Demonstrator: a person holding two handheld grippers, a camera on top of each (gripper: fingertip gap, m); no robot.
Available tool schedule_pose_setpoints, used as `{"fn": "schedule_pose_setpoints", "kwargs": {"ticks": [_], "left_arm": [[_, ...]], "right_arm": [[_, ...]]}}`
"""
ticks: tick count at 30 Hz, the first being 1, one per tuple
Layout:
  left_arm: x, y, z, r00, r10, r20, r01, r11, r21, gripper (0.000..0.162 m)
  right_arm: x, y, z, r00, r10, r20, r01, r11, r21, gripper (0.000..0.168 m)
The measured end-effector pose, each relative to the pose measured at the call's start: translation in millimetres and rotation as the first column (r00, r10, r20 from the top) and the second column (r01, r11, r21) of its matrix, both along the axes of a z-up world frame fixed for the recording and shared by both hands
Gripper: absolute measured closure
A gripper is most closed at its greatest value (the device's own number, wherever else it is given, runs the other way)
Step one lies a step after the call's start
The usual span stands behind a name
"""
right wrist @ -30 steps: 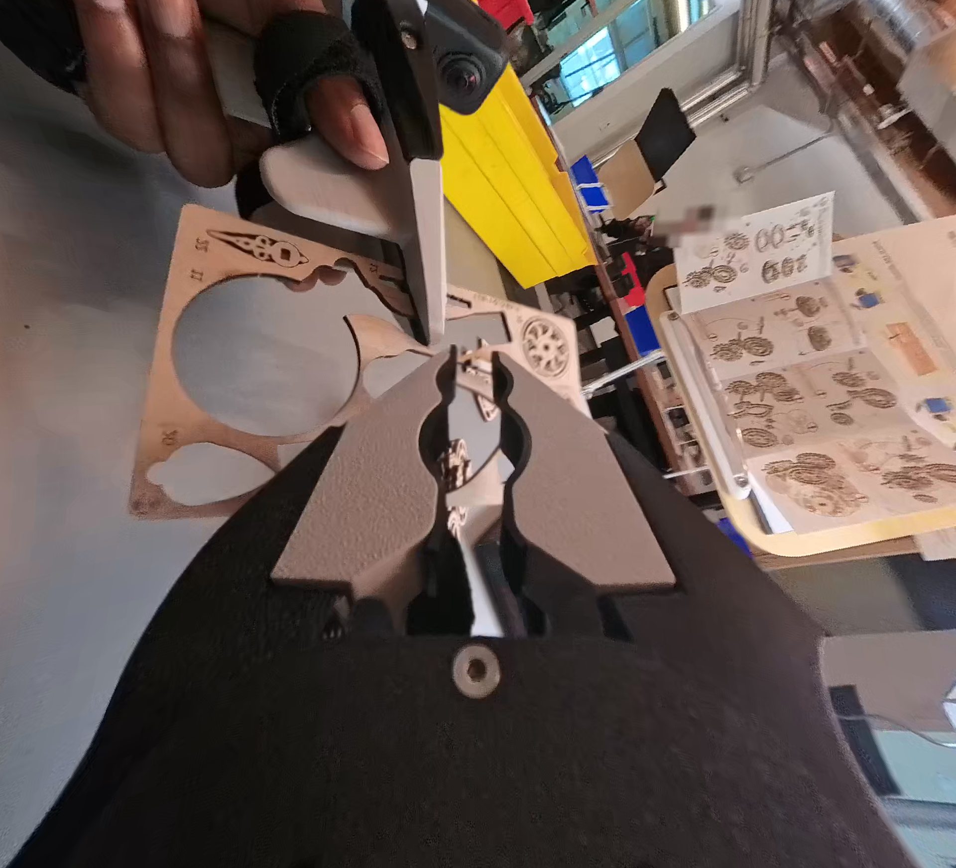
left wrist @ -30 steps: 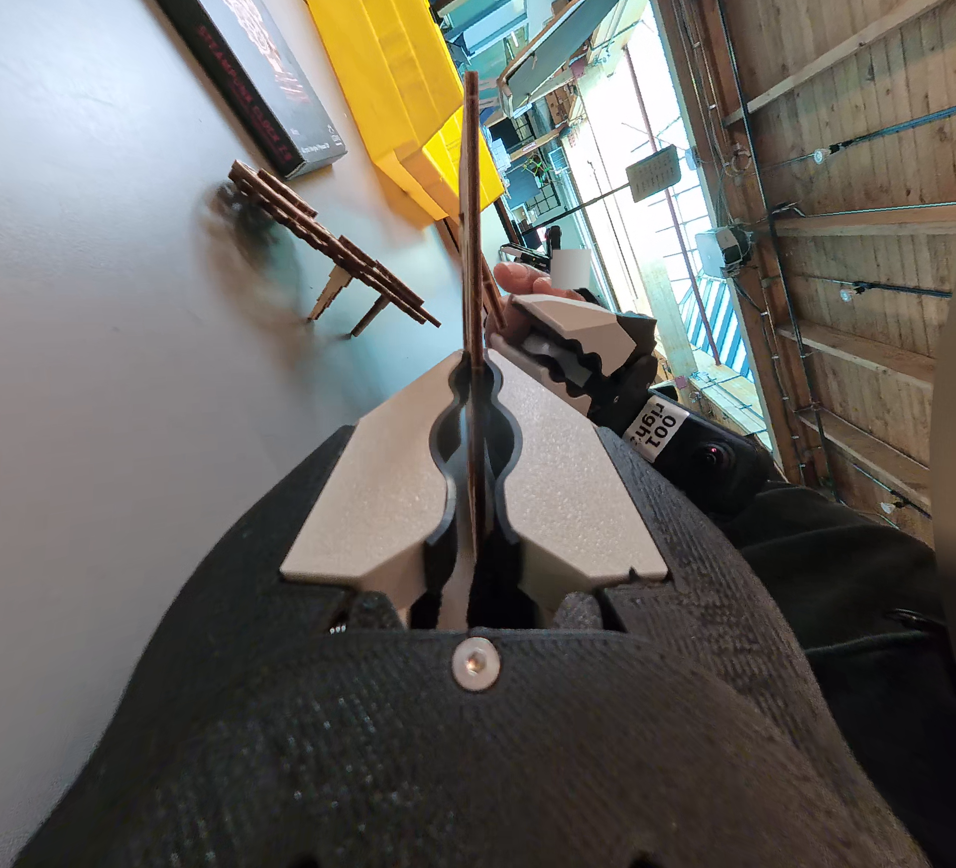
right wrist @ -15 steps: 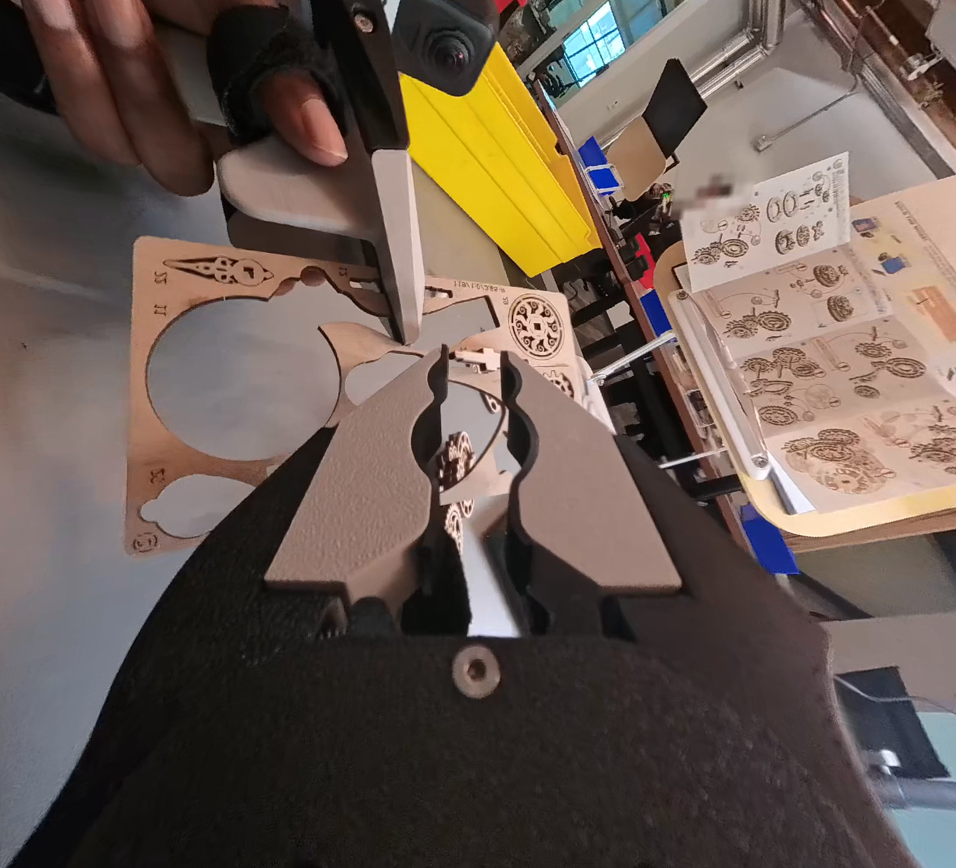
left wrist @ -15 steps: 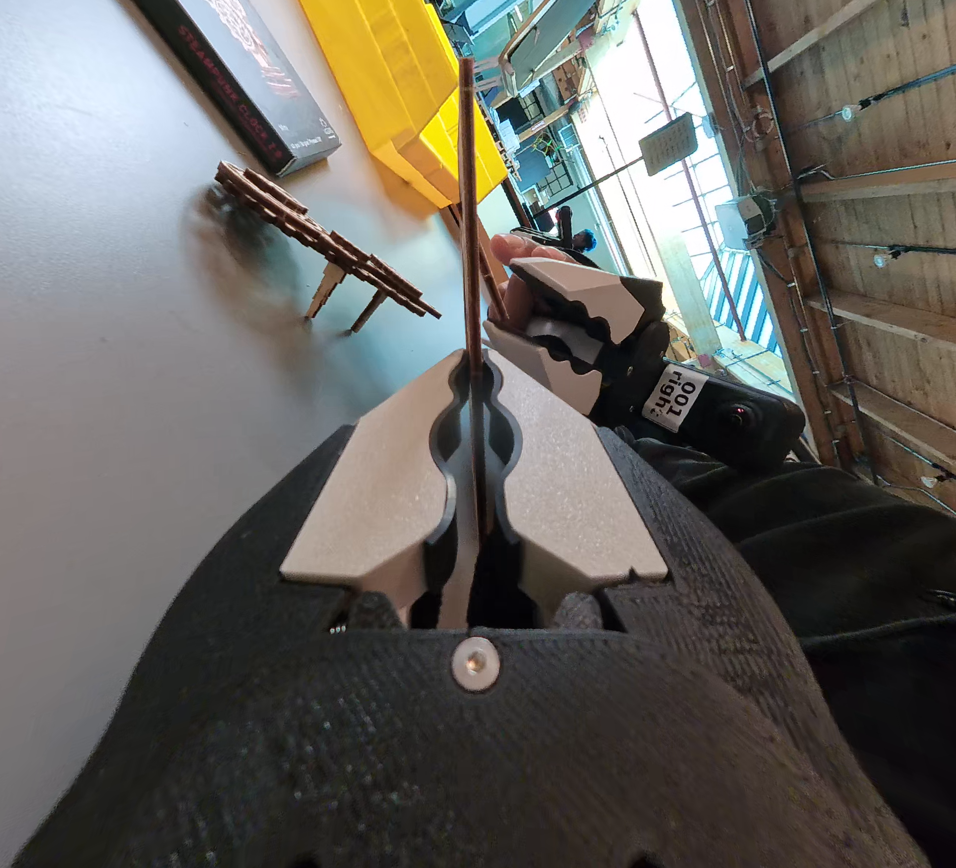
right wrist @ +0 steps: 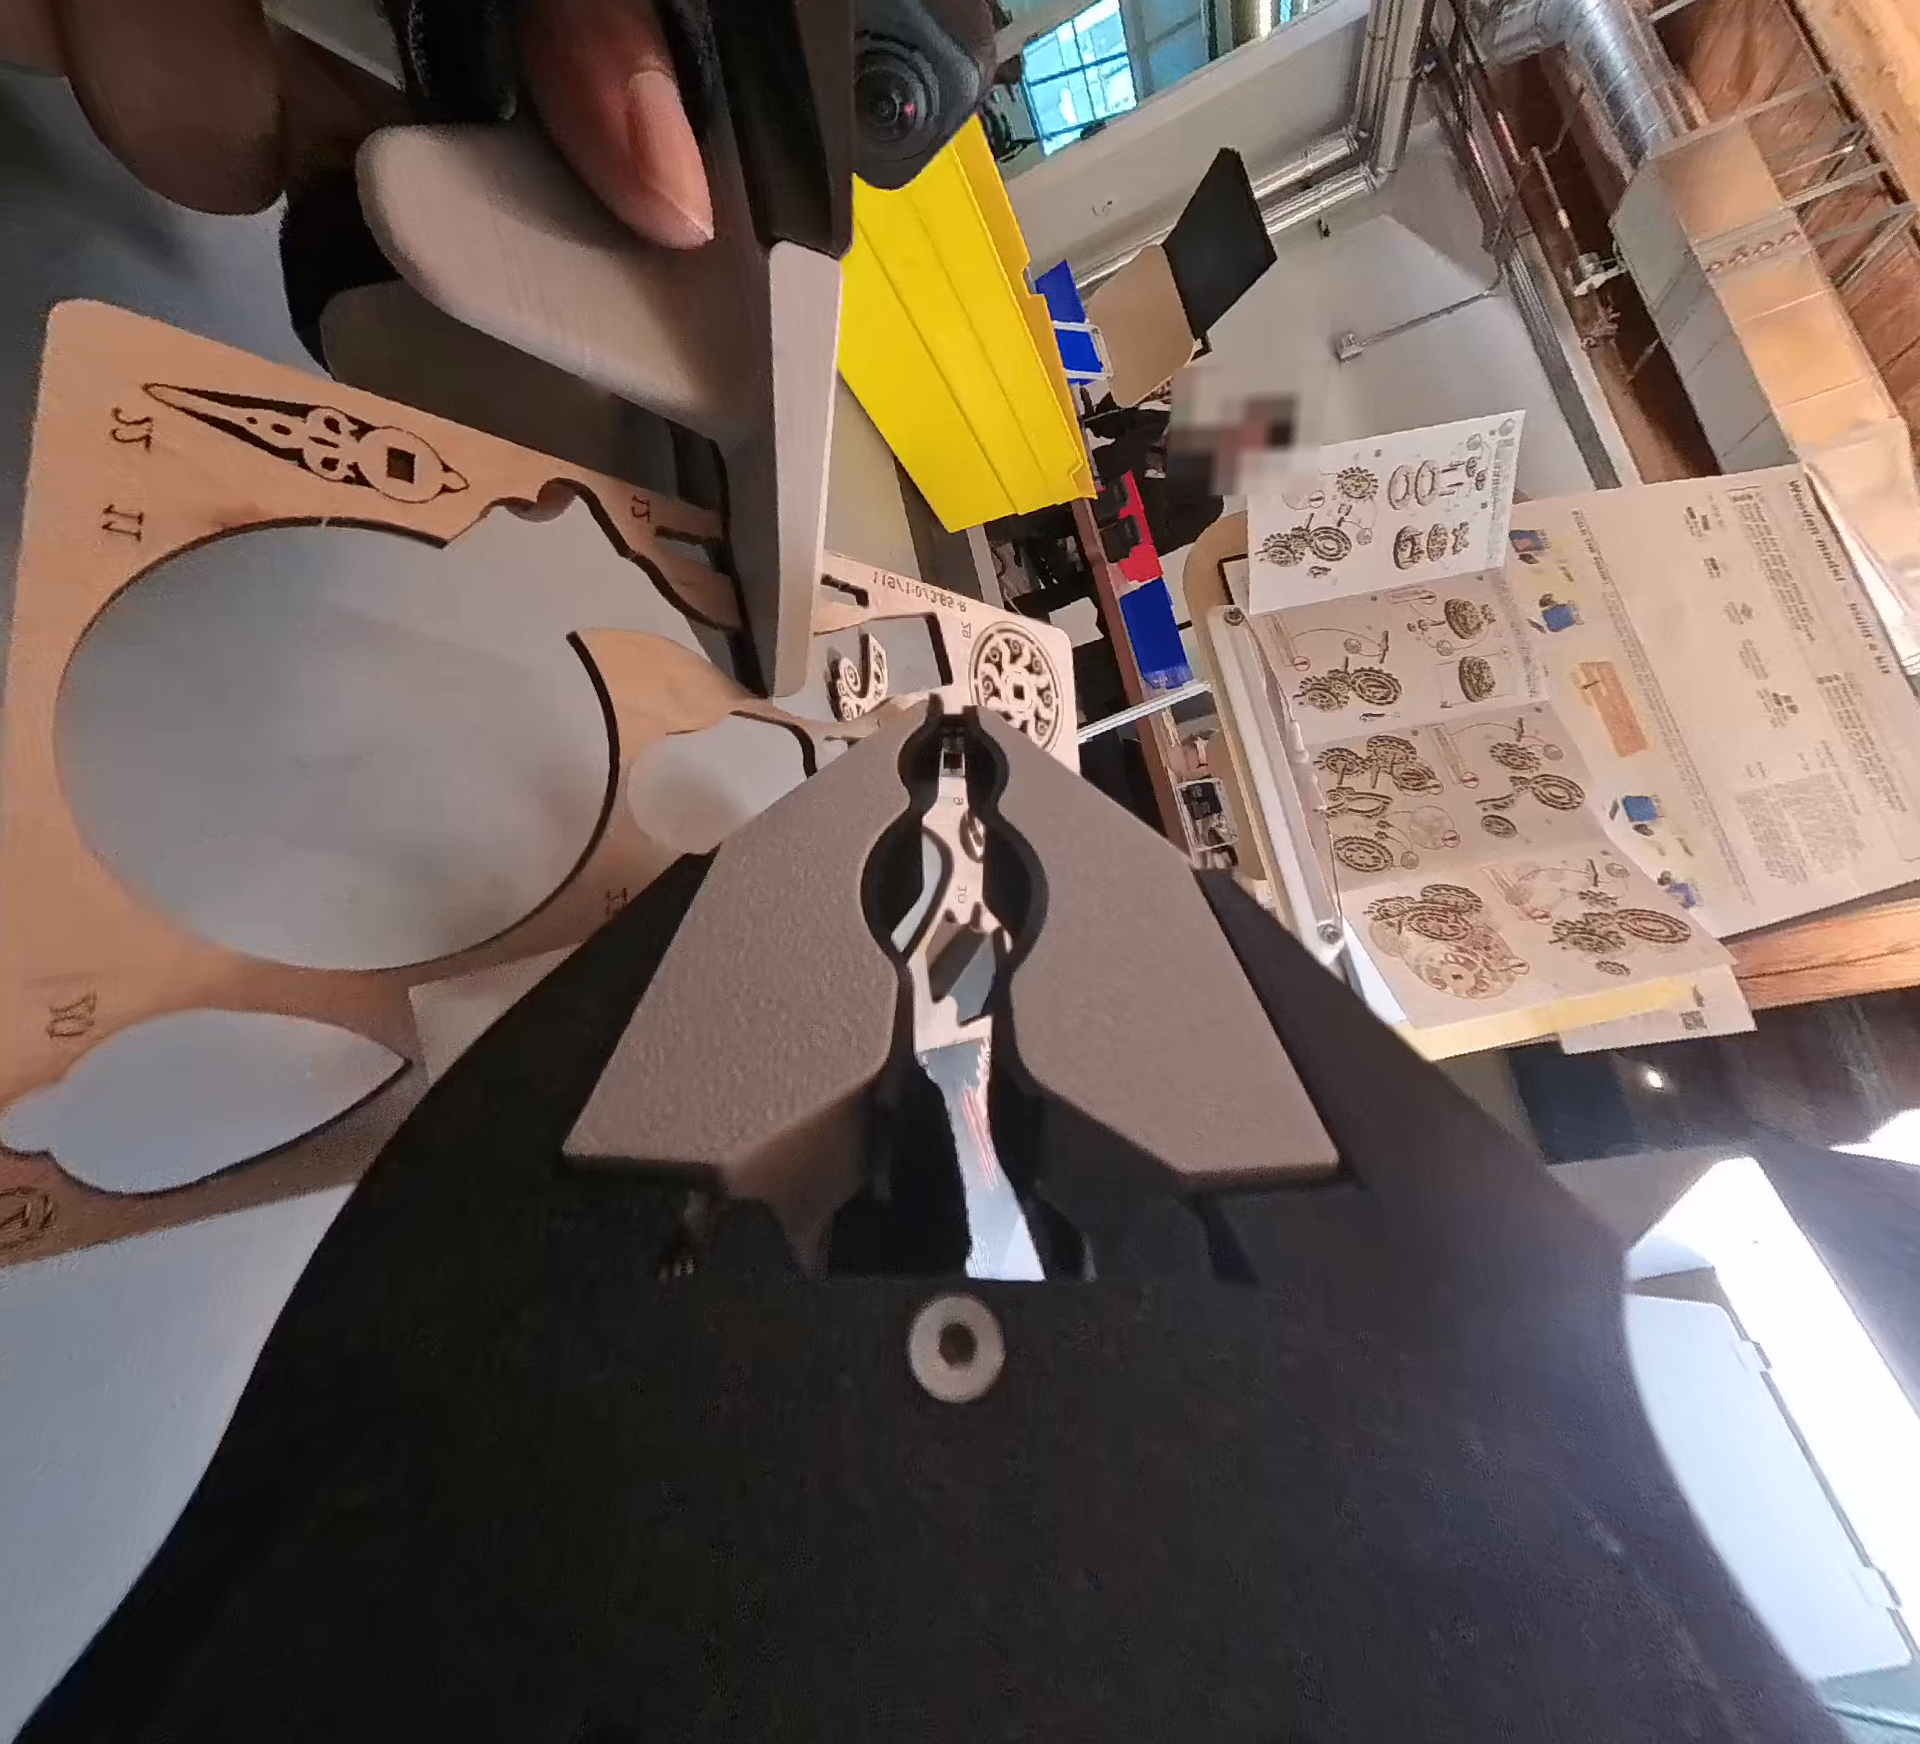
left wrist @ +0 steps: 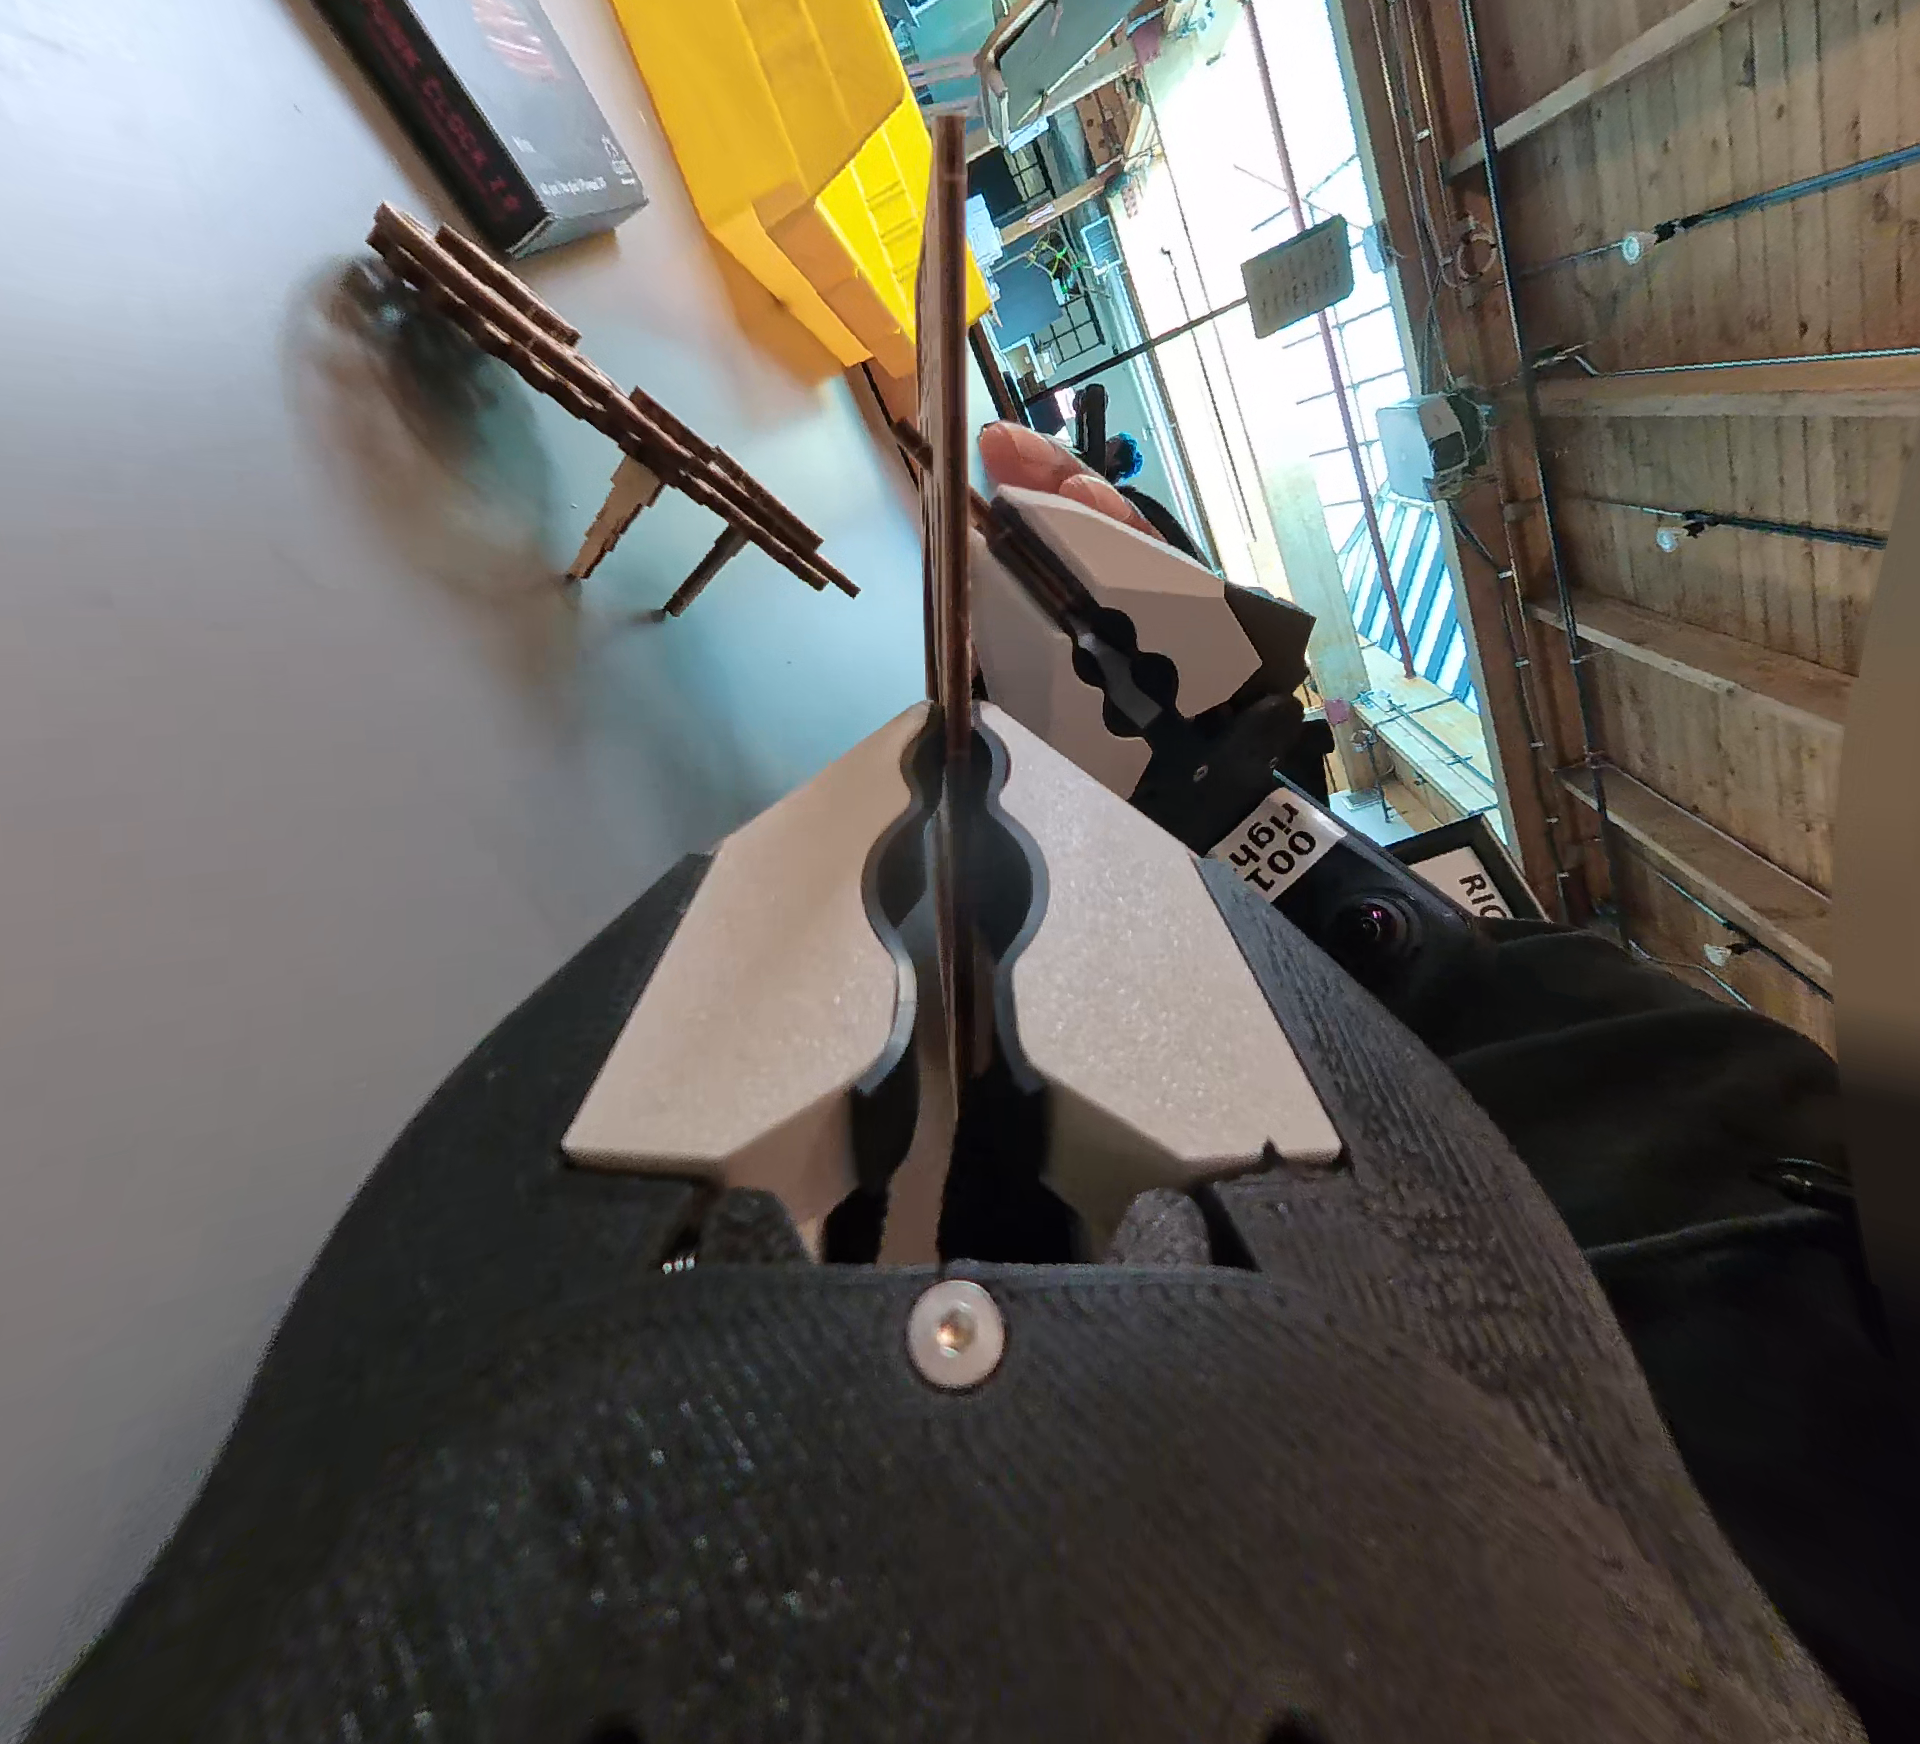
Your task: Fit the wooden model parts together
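My left gripper is shut on a thin wooden parts sheet, seen edge-on and held upright above the grey table. In the right wrist view the sheet is pale plywood with a big round cut-out and engraved parts, and the left gripper clamps its upper edge. My right gripper is closed at the sheet's near edge, its fingertips pinching a small piece of it. In the left wrist view the right gripper comes from the right and touches the sheet's face.
An assembled dark wooden model stands on the table to the left. A black box and yellow bins lie beyond it. Open instruction pages rest on a board at the right. Left and right tips are no more than a few centimetres apart.
The right gripper moved in closer to the sheet and its fingers narrowed from a small gap to closed. The left gripper kept hold of the sheet and shifted a little.
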State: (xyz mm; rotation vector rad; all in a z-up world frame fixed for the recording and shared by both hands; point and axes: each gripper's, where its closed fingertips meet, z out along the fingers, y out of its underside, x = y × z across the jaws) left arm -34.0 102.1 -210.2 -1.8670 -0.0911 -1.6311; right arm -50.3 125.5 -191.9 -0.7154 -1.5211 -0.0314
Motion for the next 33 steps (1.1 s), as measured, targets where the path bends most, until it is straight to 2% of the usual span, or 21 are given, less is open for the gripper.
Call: {"fn": "schedule_pose_setpoints", "kwargs": {"ticks": [11, 18, 21, 26, 30, 33], "left_arm": [[-5.3, 3.6, -1.5, 1.000, 0.026, -0.016, -0.026, 1.000, 0.005, 0.161], [-9.5, 7.0, -2.4, 0.999, 0.050, -0.019, -0.050, 0.999, 0.004, 0.161], [-13.1, 9.0, -0.2, 0.998, 0.065, -0.017, -0.065, 0.998, 0.013, 0.161], [-29.6, 15.1, 8.4, 0.993, 0.114, -0.026, -0.112, 0.992, 0.053, 0.161], [-61.7, 15.5, 20.1, 0.981, 0.169, -0.093, -0.157, 0.981, 0.116, 0.161], [-101.8, -0.5, 38.0, 0.977, 0.201, -0.073, -0.191, 0.973, 0.129, 0.161]], "right_arm": [[-1.2, -12.6, 2.4, 0.997, 0.077, -0.020, -0.078, 0.994, -0.077, 0.167], [-1.3, -31.8, 8.8, 0.980, 0.180, -0.085, -0.196, 0.953, -0.233, 0.167], [4.2, -31.3, 22.3, 0.964, 0.195, -0.180, -0.247, 0.907, -0.340, 0.167], [27.4, -0.2, 55.8, 0.917, 0.099, -0.387, -0.305, 0.799, -0.519, 0.167], [45.3, 28.8, 51.6, 0.914, 0.006, -0.407, -0.275, 0.745, -0.607, 0.167], [53.5, 38.5, 47.6, 0.917, -0.019, -0.399, -0.259, 0.732, -0.631, 0.167]]}}
